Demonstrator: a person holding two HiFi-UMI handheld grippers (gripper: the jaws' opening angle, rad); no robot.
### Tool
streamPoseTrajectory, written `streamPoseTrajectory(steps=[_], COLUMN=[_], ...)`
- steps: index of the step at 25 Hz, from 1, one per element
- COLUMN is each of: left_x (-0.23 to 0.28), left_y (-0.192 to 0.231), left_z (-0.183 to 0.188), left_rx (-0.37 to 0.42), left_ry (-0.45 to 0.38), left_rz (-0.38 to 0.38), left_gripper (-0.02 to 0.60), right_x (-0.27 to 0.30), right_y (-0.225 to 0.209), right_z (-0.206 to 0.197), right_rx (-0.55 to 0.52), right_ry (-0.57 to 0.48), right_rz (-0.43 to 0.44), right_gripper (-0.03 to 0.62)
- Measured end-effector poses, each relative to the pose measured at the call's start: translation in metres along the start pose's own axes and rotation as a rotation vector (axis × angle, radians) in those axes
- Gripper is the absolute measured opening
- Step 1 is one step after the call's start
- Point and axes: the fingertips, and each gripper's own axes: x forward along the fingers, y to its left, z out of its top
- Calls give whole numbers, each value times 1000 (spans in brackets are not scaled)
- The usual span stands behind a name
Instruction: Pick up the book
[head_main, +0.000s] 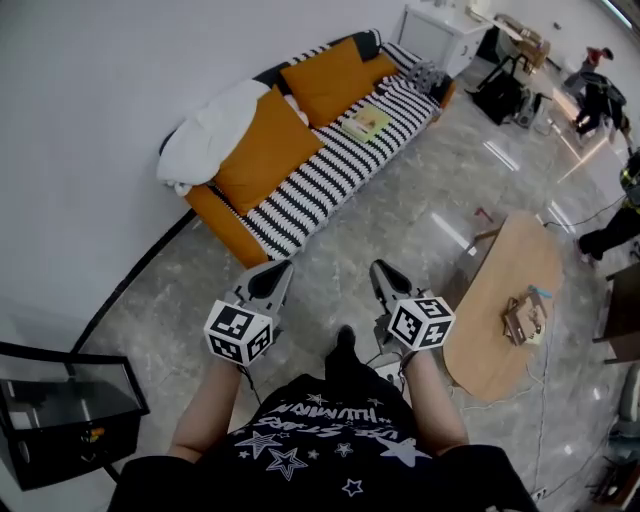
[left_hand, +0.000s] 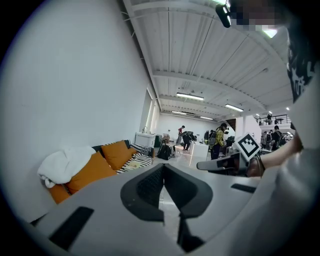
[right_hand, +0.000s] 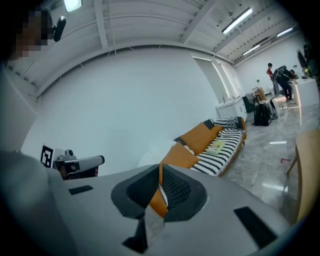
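Your black star-printed shirt closest, both forearms out ahead. Your left gripper clenched, jaws meeting at tips, nothing between. Your right gripper likewise clenched, empty. Both hang over grey marble floor, pointing toward black-and-white striped sofa with orange cushions. Pale green book lies flat on sofa seat, toward far end, just before orange back cushion, well apart from both grippers. White blanket heaped on near end. Oval wooden tabletop at your right.
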Motion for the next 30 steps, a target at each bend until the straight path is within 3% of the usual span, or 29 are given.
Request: streamPoseTrajectory(steps=[13,30], left_x=[94,181], left_y=[14,-8], left_z=[20,45], left_rx=[-14,23], left_ry=[32,26], left_rz=[14,16], left_gripper=[8,8], right_x=[44,51], right_y=[-86,-178], right_z=[48,82], right_rx=[51,152], right_ry=[9,-35], right_rz=[-11,-2], right_gripper=[37,37])
